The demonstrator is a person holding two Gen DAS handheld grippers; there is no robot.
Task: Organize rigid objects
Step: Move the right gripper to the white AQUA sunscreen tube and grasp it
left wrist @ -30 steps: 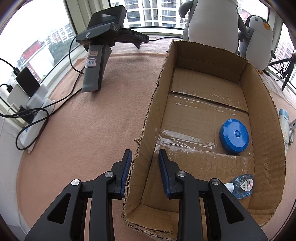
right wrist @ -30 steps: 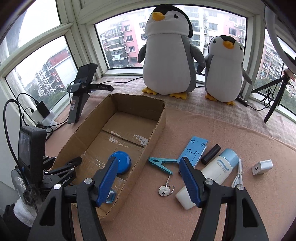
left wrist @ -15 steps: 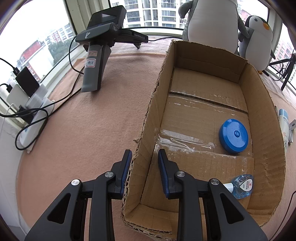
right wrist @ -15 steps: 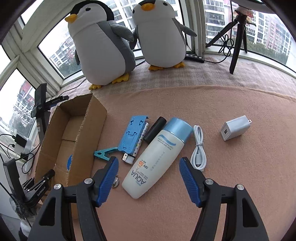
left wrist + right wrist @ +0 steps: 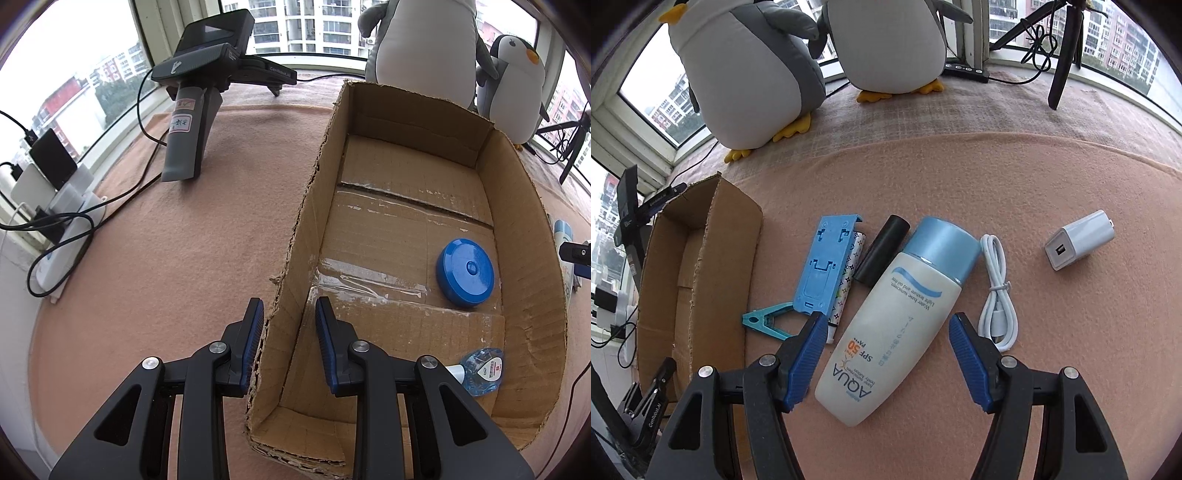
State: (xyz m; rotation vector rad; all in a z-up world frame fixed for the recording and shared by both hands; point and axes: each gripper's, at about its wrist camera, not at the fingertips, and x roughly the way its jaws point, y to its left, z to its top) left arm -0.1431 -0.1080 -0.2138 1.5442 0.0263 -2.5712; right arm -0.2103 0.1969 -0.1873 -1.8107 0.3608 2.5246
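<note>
My left gripper (image 5: 290,308) is shut on the left wall of the cardboard box (image 5: 295,236), one finger outside and one inside. In the box lie a blue round lid (image 5: 465,271) and a small clear bottle (image 5: 482,371). My right gripper (image 5: 888,325) is open, its fingers on either side of the lower half of a white AQUA lotion bottle (image 5: 897,317) with a blue cap that lies on the cloth. Beside the bottle lie a blue phone stand (image 5: 827,266), a patterned tube (image 5: 846,280), a black cylinder (image 5: 882,249), a teal clip (image 5: 766,321), a white cable (image 5: 997,291) and a white charger (image 5: 1078,243).
Two plush penguins (image 5: 750,70) stand at the back by the window. A spare gripper on a stand (image 5: 199,88) sits left of the box. Power strips and cables (image 5: 55,206) lie at the far left edge. A tripod (image 5: 1063,48) stands back right. The box also shows in the right wrist view (image 5: 698,273).
My right gripper swung right from the box and moved down over the lotion bottle, which now lies between its fingers. My left gripper has stayed on the box wall.
</note>
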